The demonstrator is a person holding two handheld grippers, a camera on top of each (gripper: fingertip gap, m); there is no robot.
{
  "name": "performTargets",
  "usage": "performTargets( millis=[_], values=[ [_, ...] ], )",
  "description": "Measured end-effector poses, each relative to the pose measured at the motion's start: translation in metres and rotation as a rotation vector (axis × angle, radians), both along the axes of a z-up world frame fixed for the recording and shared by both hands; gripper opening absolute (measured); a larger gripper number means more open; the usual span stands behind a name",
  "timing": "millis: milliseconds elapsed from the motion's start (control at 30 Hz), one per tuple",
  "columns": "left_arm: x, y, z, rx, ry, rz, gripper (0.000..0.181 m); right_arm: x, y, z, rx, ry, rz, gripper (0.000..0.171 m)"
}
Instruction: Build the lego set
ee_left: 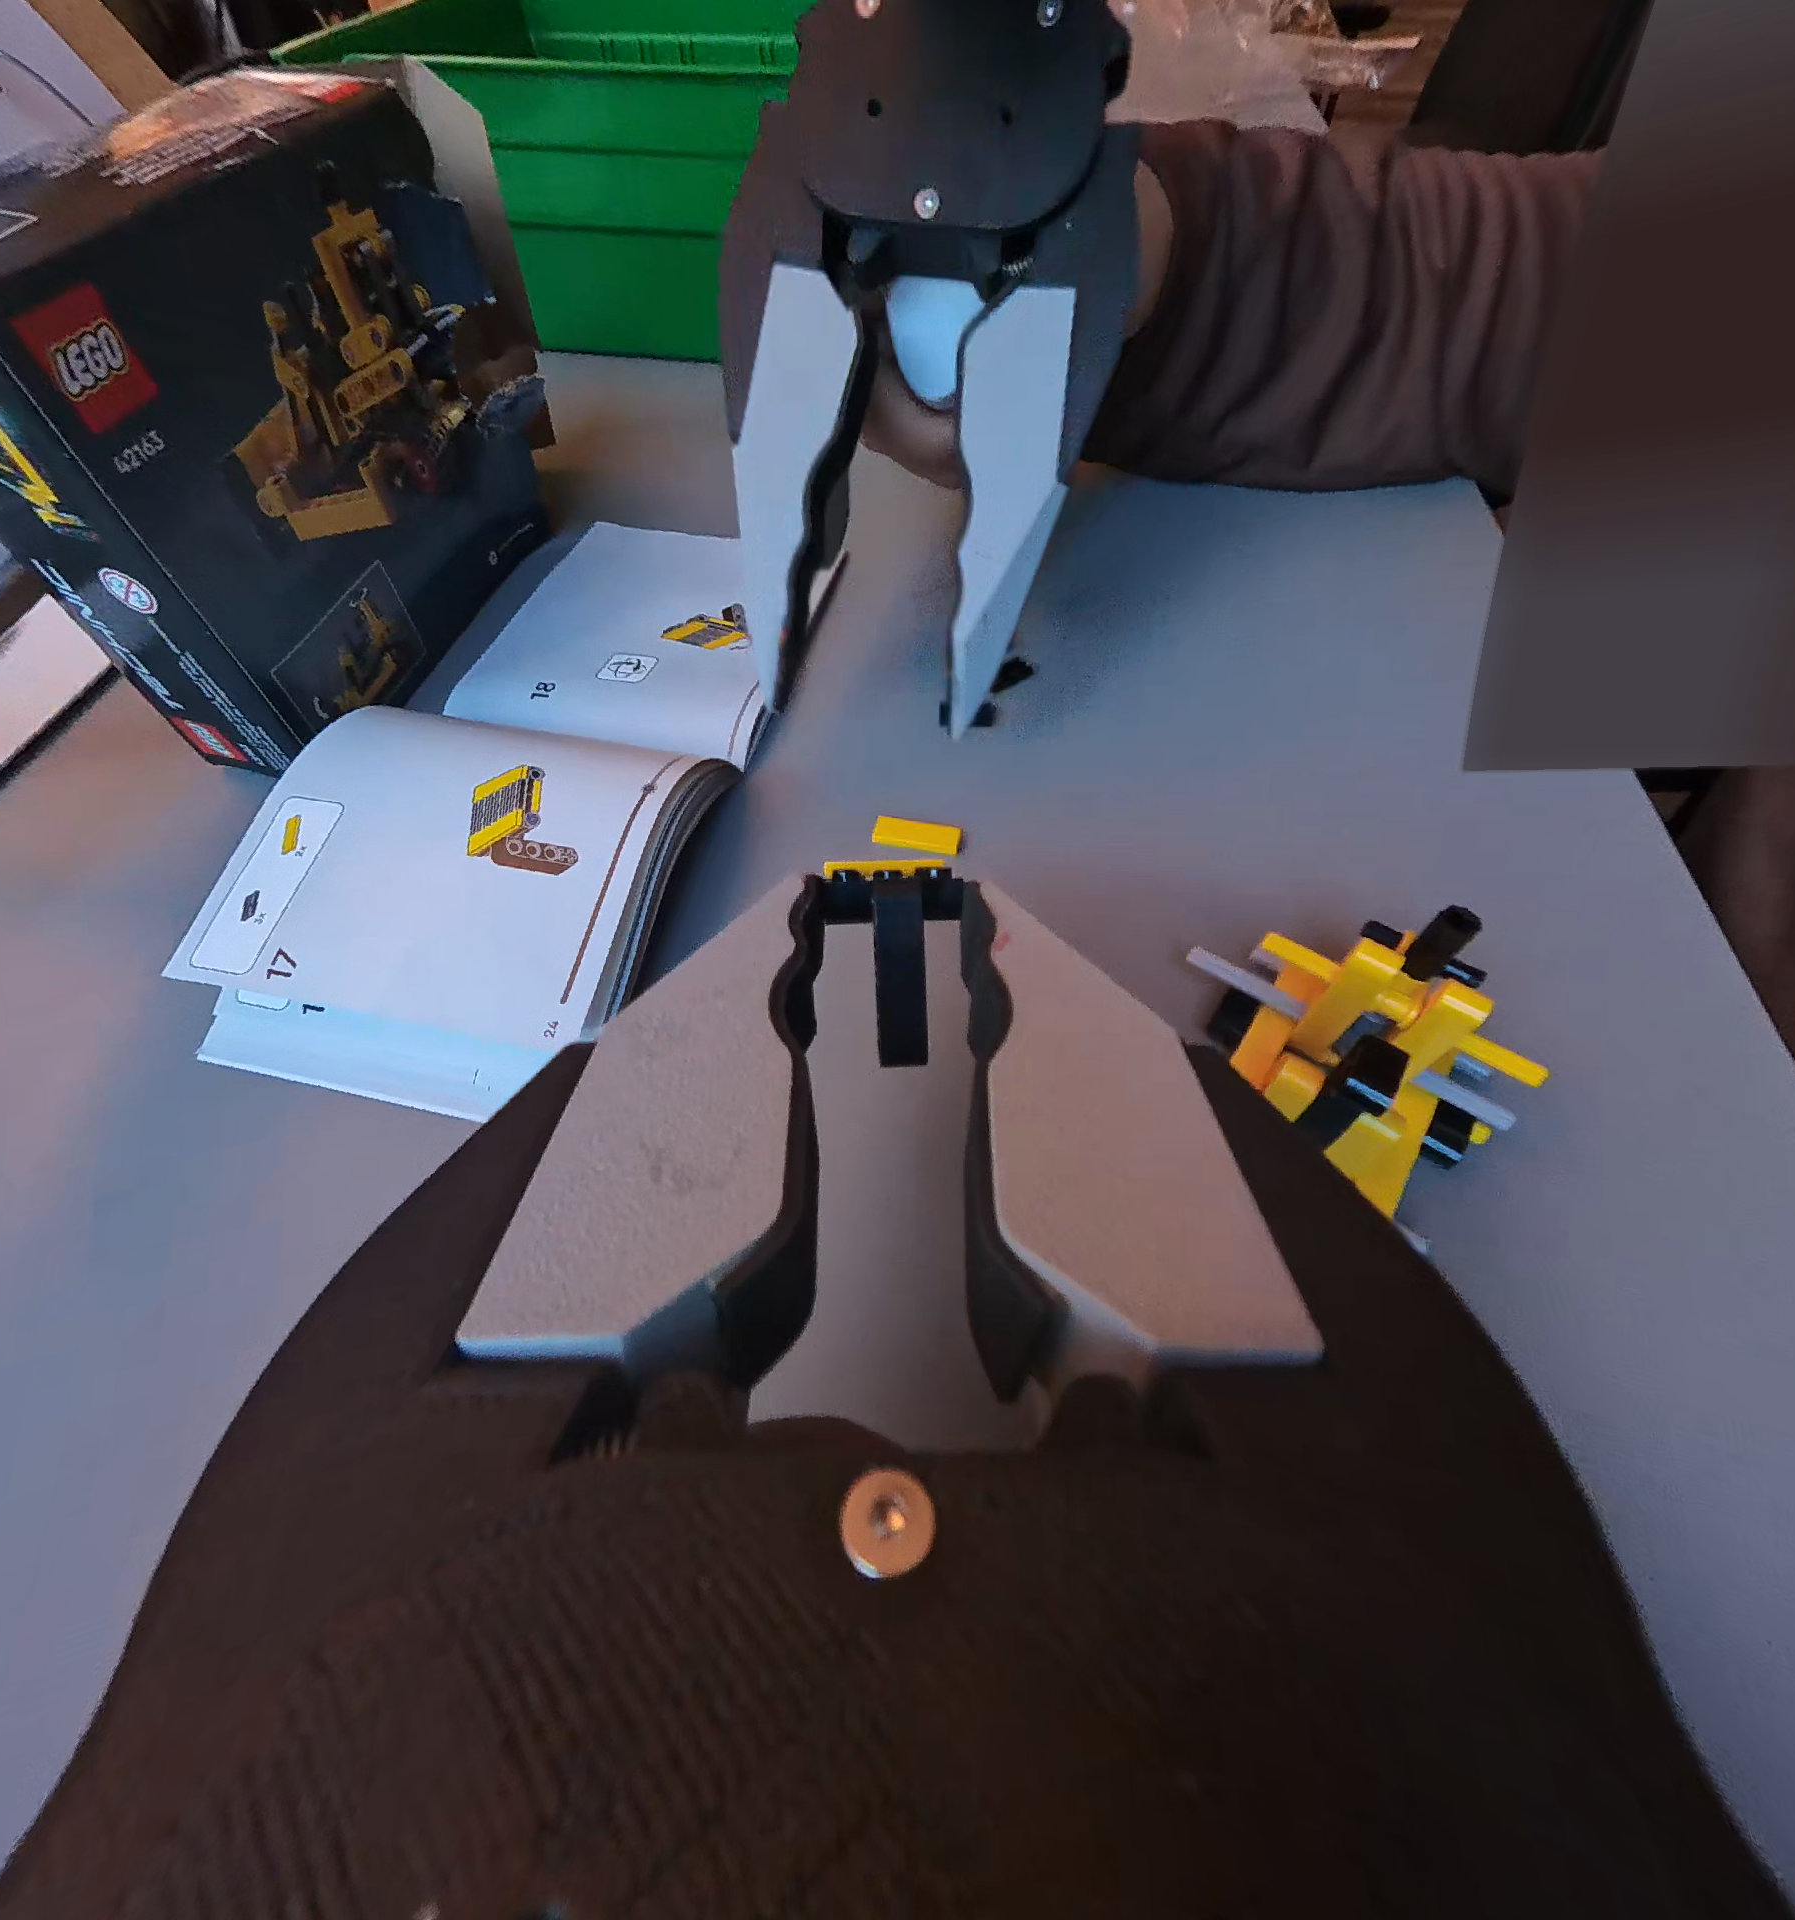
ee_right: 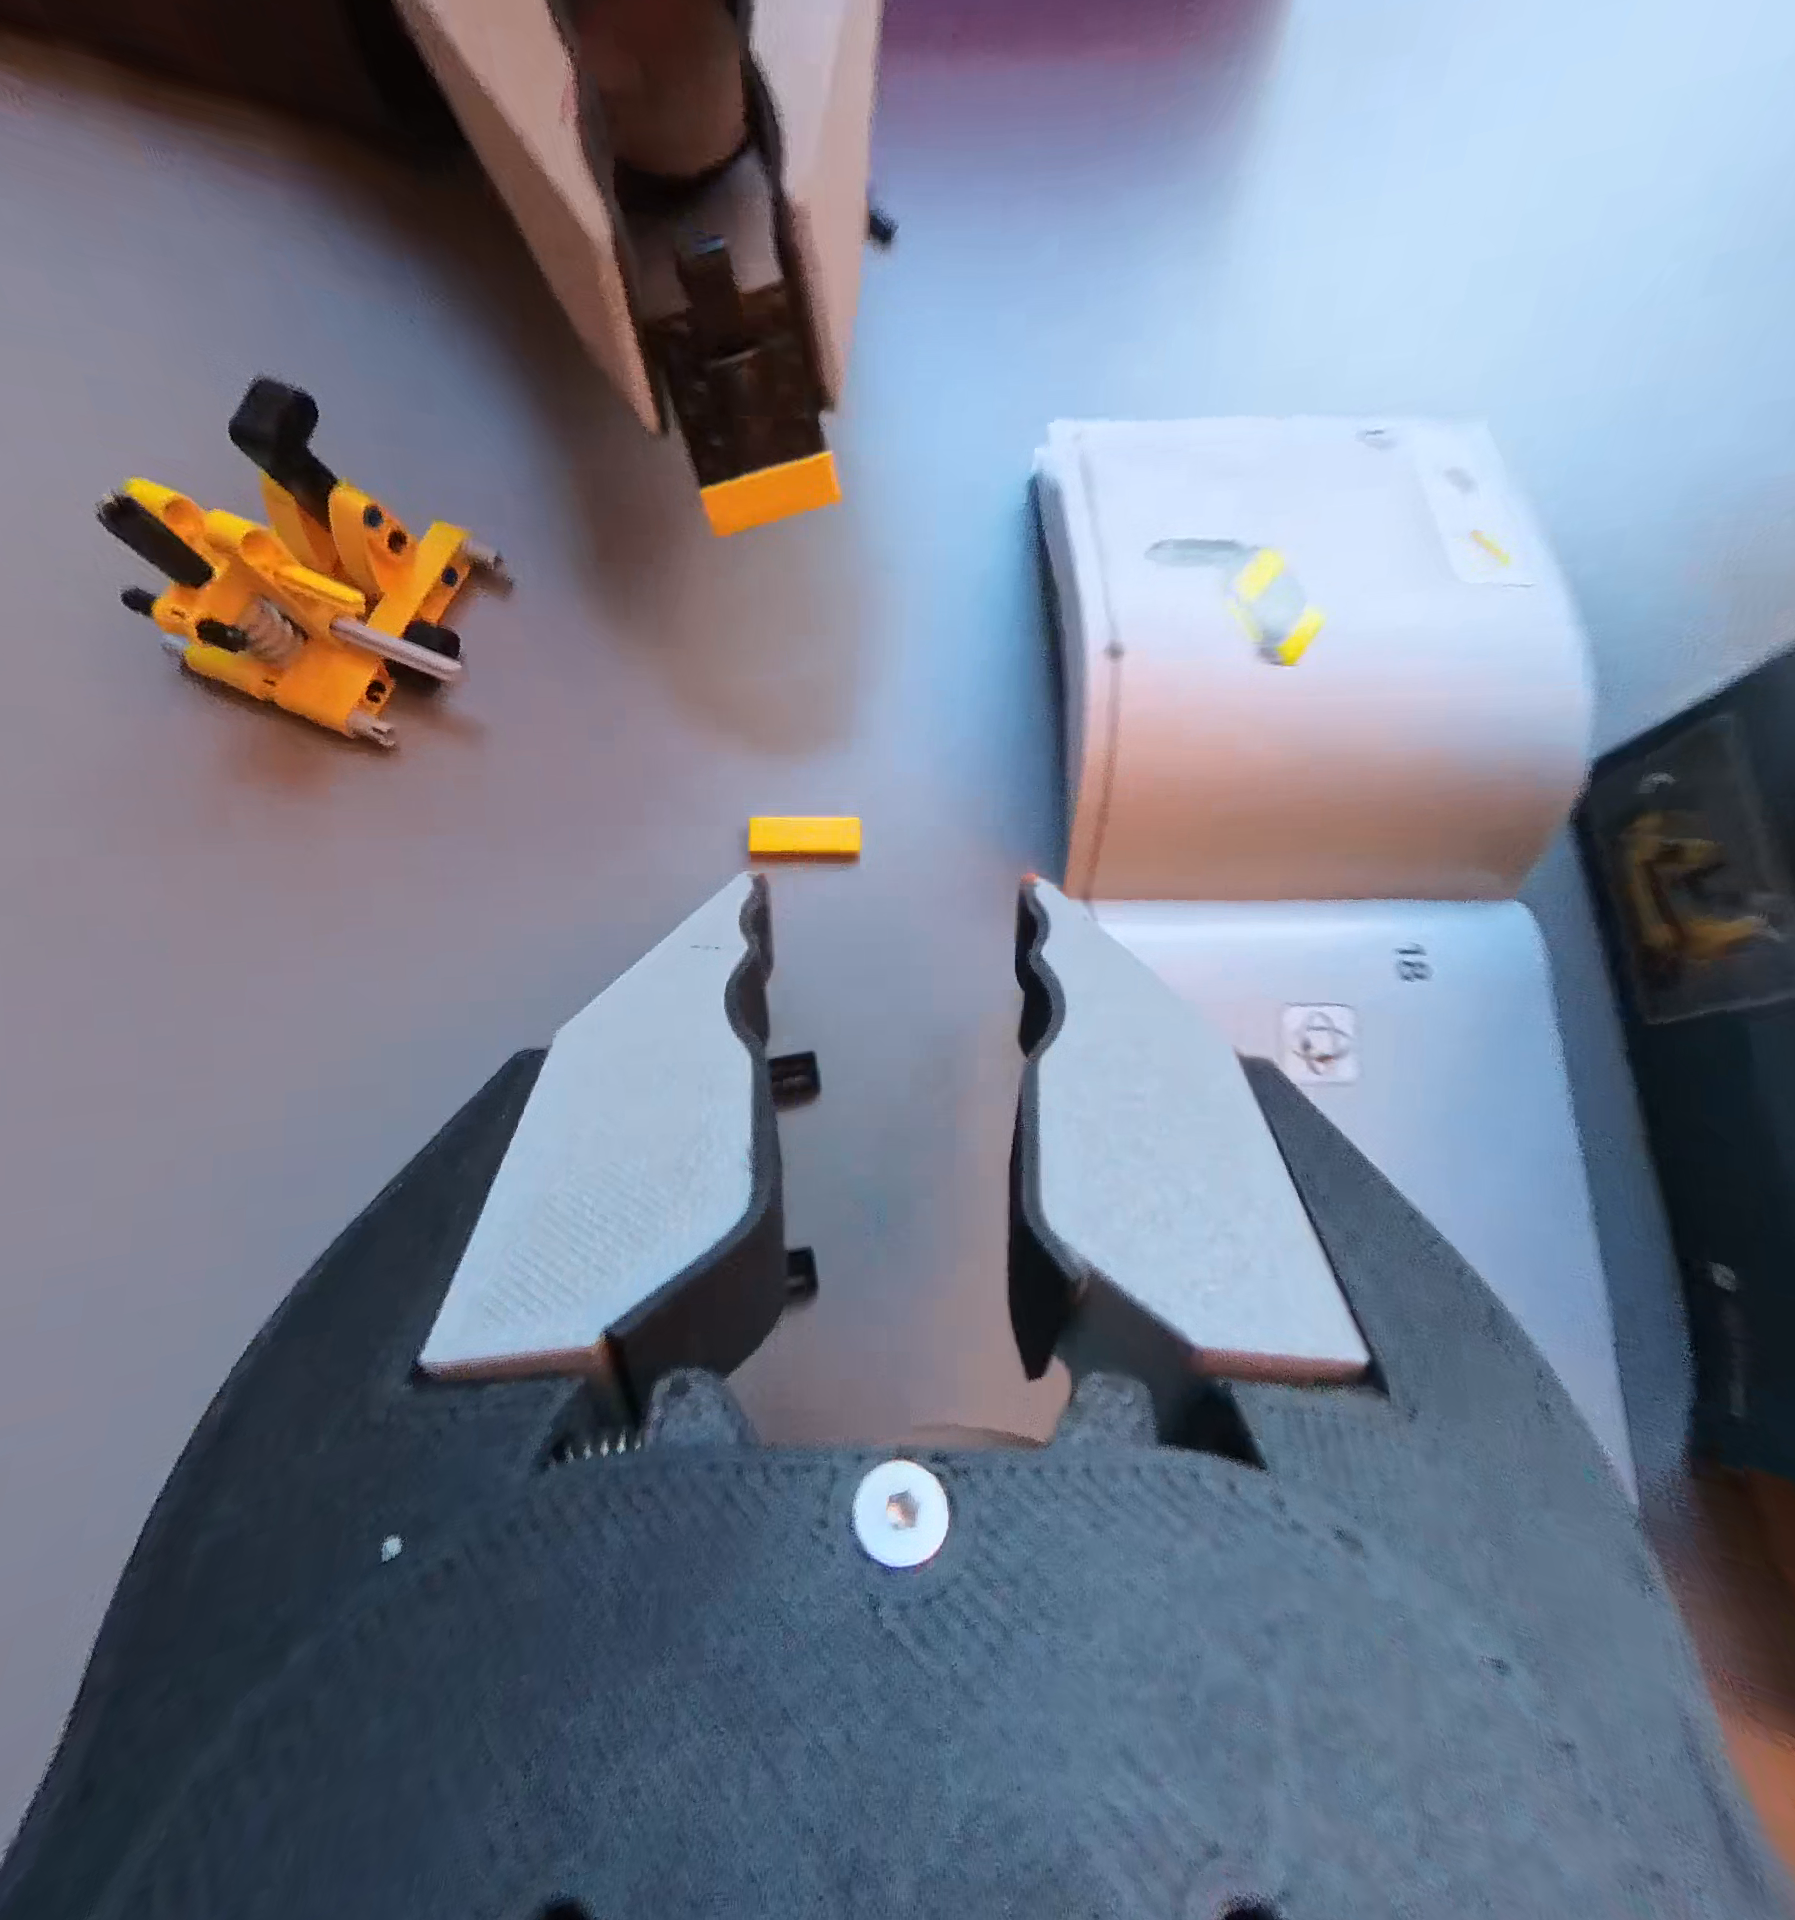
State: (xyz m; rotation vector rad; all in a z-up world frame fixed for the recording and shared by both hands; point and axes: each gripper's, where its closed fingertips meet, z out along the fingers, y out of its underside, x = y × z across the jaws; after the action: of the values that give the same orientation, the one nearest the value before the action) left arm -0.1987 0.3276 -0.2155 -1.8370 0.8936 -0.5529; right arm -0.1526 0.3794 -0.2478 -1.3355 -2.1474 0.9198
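Grey desk (ee_left: 1236, 727), green bins (ee_left: 623, 187) at its far edge. Left gripper (ee_left: 891, 883) clamped on a black-and-yellow subassembly (ee_left: 888, 883). Right gripper (ee_right: 891, 883) spread wide, holding nothing, tips just short of a loose yellow tile (ee_right: 805, 837) mid-desk. Yellow Technic assembly (ee_left: 1366, 1049) sits apart toward one side edge; open instruction booklet (ee_left: 436, 883) and set box (ee_left: 249, 395) toward the other.

Box (ee_left: 249, 416) cut off at the left edge, green bin (ee_left: 623, 156) clipped along the top. Black-and-yellow piece (ee_left: 893, 914) mostly buried between left gripper (ee_left: 890, 894) fingers. Booklet (ee_right: 1308, 665) smeared by blur, drawings unreadable. Two small black bits (ee_right: 795, 1075) half hidden behind right gripper (ee_right: 888, 894) finger.
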Motion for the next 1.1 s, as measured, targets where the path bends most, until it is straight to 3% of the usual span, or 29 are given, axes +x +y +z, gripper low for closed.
performTargets(
  millis=[233, 1100],
  values=[
    [0.002, -0.002, -0.008, -0.011, 0.059, -0.011, 0.023, -0.007, -0.024, -0.009, 0.048, -0.037, 0.042, 0.039],
    [0.005, -0.003, -0.016, -0.028, 0.11, -0.021, 0.023, -0.011, -0.024, -0.021, 0.046, -0.065, 0.024, 0.029]
  ],
)
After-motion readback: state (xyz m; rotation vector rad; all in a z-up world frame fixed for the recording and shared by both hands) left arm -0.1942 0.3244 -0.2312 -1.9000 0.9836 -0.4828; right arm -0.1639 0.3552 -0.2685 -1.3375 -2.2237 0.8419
